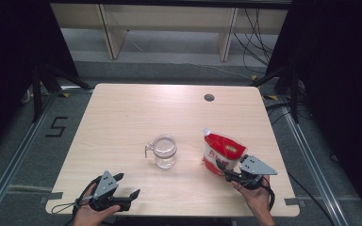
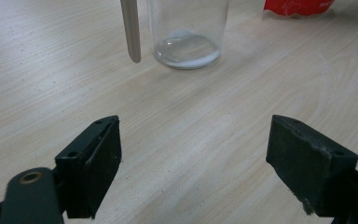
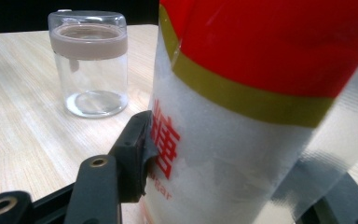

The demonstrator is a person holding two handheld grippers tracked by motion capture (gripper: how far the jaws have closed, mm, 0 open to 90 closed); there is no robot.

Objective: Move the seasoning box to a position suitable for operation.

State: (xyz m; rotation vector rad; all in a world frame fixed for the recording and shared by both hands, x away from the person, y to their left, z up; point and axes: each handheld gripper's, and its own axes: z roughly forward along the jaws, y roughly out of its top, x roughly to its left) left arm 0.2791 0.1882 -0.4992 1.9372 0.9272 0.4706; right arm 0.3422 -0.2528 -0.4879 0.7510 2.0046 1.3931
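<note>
A red and white bag (image 1: 222, 153) is gripped by the right gripper (image 1: 226, 170) at about 4 o'clock from the middle of the table (image 1: 122, 117). In the right gripper view, the bag (image 3: 261, 116) is seen between the two black jaws, with the left pad pressed against its white lower part beside the red printed characters; the other jaw is seen through the clear side of the bag at the lower right. The bag is held standing, its red upper part with a gold band above and a small white spout at its top, tilted toward 11 o'clock in the high view.

A clear glass jar (image 1: 164, 150) with a handle is stood near the middle of the table, at 9 o'clock from the bag and apart from it. A little white powder is seen on its bottom in the left gripper view (image 2: 186, 46). In the right gripper view the jar (image 3: 89, 65) is seen at 10 o'clock from the bag.

The left gripper (image 1: 125, 188) is held at the near edge of the table, at 7 o'clock from the jar. Its jaws are spread wide, with only bare tabletop between them, and are pointed toward the jar.
</note>
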